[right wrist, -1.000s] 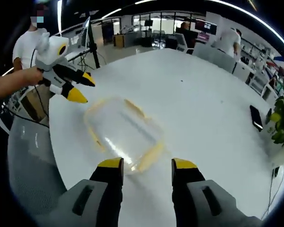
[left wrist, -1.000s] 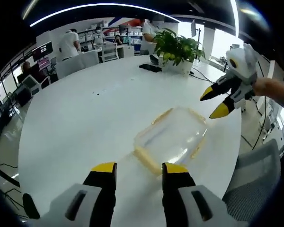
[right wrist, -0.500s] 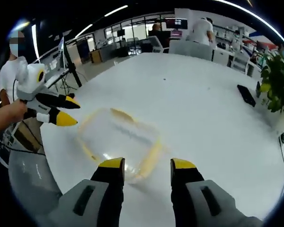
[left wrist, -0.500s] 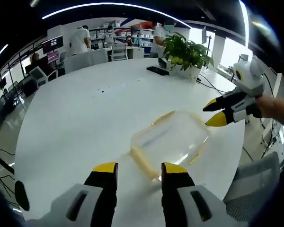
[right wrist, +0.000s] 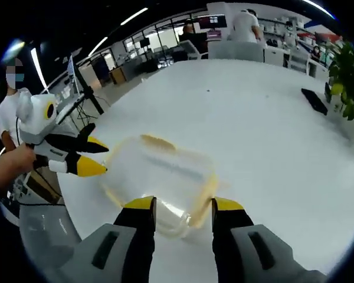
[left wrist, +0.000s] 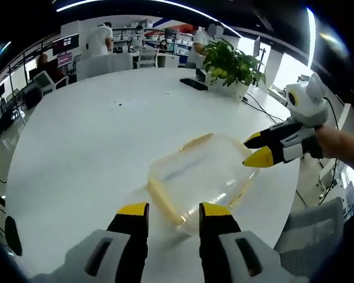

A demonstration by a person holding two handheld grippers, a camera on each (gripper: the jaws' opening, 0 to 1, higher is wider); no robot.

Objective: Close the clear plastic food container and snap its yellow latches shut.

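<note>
the clear container [left wrist: 200, 177] lies on the white surface [left wrist: 82, 141], between both parted, empty tongs [left wrist: 170, 213] [right wrist: 182, 206]. it looks light, slippery; press its yellow latches [left wrist: 165, 200].

The container [left wrist: 203, 180] is a clear, rounded-rectangular plastic box with its clear lid on, lying flat on the white table, at about 5 o'clock from centre in the left gripper view and 7 o'clock in the right gripper view [right wrist: 162, 177]. Yellow latches [left wrist: 163, 202] run along its sides, one on each visible edge. Whether any is snapped down cannot be told.
</note>
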